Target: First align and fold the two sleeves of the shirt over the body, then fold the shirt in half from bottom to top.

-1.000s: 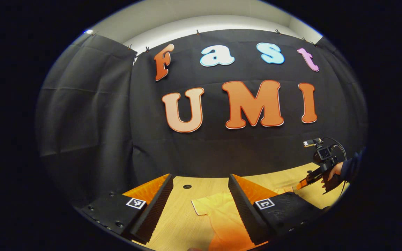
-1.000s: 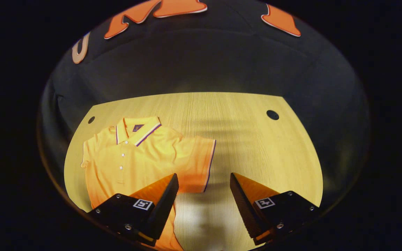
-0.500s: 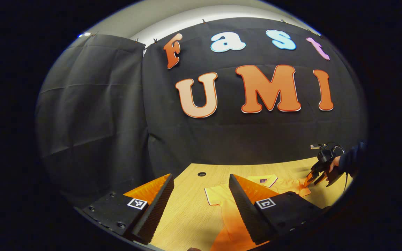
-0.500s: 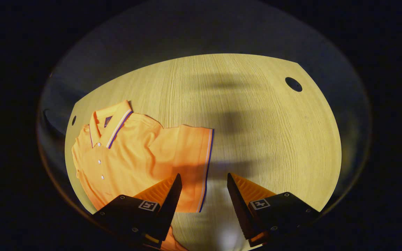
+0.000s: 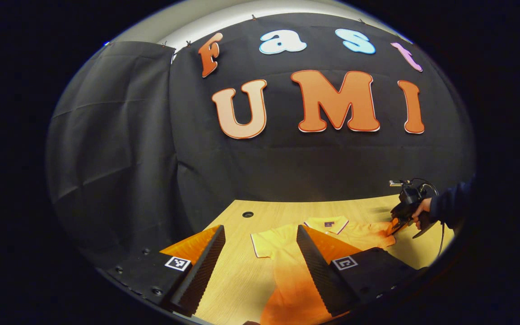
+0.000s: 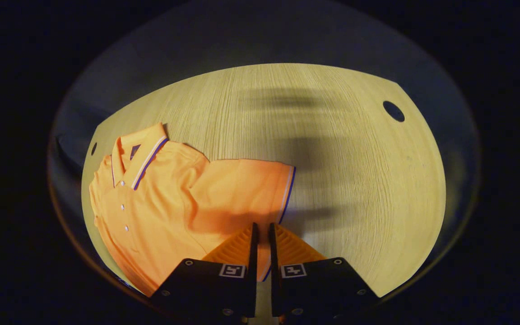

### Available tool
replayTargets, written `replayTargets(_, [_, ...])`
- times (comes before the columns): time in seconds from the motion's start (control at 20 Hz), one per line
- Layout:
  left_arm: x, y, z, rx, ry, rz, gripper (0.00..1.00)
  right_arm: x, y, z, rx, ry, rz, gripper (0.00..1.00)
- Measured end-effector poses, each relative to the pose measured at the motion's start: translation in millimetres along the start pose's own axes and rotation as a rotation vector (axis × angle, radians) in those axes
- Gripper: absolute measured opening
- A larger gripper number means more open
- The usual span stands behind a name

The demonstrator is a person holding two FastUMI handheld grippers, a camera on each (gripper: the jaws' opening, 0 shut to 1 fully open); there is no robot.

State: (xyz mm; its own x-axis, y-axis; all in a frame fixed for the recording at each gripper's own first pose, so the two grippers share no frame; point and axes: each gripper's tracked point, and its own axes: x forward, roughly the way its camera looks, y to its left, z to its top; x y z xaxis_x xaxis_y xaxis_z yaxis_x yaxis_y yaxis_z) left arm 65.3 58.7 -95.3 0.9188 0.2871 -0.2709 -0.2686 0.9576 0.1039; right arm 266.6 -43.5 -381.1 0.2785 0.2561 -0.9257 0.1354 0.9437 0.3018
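Observation:
An orange polo shirt [image 6: 160, 198] lies flat on the wooden table [image 6: 332, 158], collar toward the far left, buttons up. One short sleeve [image 6: 246, 185] spreads out to the side, and my right gripper [image 6: 262, 228] is shut on its striped hem at the near corner. In the left gripper view the same right gripper [image 5: 397, 221], held by a hand [image 5: 422, 210], sits at that sleeve's end. My left gripper [image 5: 260, 230] stands open above the table beside the shirt's other sleeve [image 5: 269, 241], with nothing between its fingers; its right finger hides part of the shirt [image 5: 287, 275].
Round holes mark the tabletop at the far right [image 6: 393, 111] and far left [image 6: 94, 149]; one hole [image 5: 248, 214] lies ahead of my left gripper. The booth's black cloth wall [image 5: 120, 149] closes the table's far side and left. Bare wood [image 6: 355, 189] stretches right of the shirt.
My right gripper has dropped onto the sleeve's hem and gone from open to shut on it. My left gripper has tilted a little lower over the other sleeve and stays open.

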Motion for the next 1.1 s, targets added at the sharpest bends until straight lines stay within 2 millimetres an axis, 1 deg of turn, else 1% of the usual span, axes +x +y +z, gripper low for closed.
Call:
replayTargets(0.05, [-0.1,-0.4,0.8,-0.004,0.000,-0.003,0.98,4.2,0.6,2.4,0.051,-0.006,0.022,0.14])
replayTargets(0.1, [-0.2,1.9,-0.2,-0.010,0.003,-0.005,0.99,1.5,5.5,4.4,0.086,-0.011,0.054,0.02])
replayTargets(0.15, [-0.4,4.1,-1.9,-0.012,0.008,-0.001,0.99,-2.6,10.1,3.4,0.090,-0.006,0.082,0.01])
replayTargets(0.2, [0.0,7.3,-3.0,-0.012,0.009,0.007,0.99,-4.3,12.1,7.8,0.094,-0.034,0.085,0.01])
replayTargets(0.35, [3.2,11.7,-3.2,-0.016,0.008,0.013,0.99,-26.0,27.0,25.5,0.097,-0.102,0.140,0.01])
replayTargets(0.45, [4.5,13.2,-4.9,-0.023,0.015,0.011,0.99,-33.5,35.3,29.5,0.087,-0.112,0.149,0.01])
replayTargets(0.65, [8.2,19.2,-7.9,-0.030,0.017,0.023,0.99,-52.9,65.9,34.7,0.016,-0.136,0.195,0.01])
replayTargets(0.75, [13.3,23.6,-12.9,-0.038,0.029,0.030,0.99,-57.6,82.7,37.8,0.001,-0.144,0.213,0.02])
replayTargets(0.85, [19.0,28.1,-14.4,-0.055,0.043,0.031,0.99,-61.1,100.6,35.0,-0.011,-0.137,0.247,0.02])
replayTargets(0.9, [22.6,28.2,-20.8,-0.066,0.054,0.030,0.99,-63.3,107.7,32.0,-0.017,-0.130,0.266,0.03])
replayTargets(0.95, [27.4,31.6,-22.9,-0.076,0.063,0.032,0.99,-64.2,112.2,30.0,-0.026,-0.129,0.278,0.11])
replayTargets(1.0, [33.3,33.3,-25.5,-0.088,0.072,0.029,0.99,-66.6,116.3,31.0,-0.033,-0.134,0.288,0.14])
replayTargets(1.1, [45.2,36.1,-30.3,-0.108,0.093,0.020,0.99,-71.7,120.1,31.9,-0.046,-0.153,0.295,0.28])
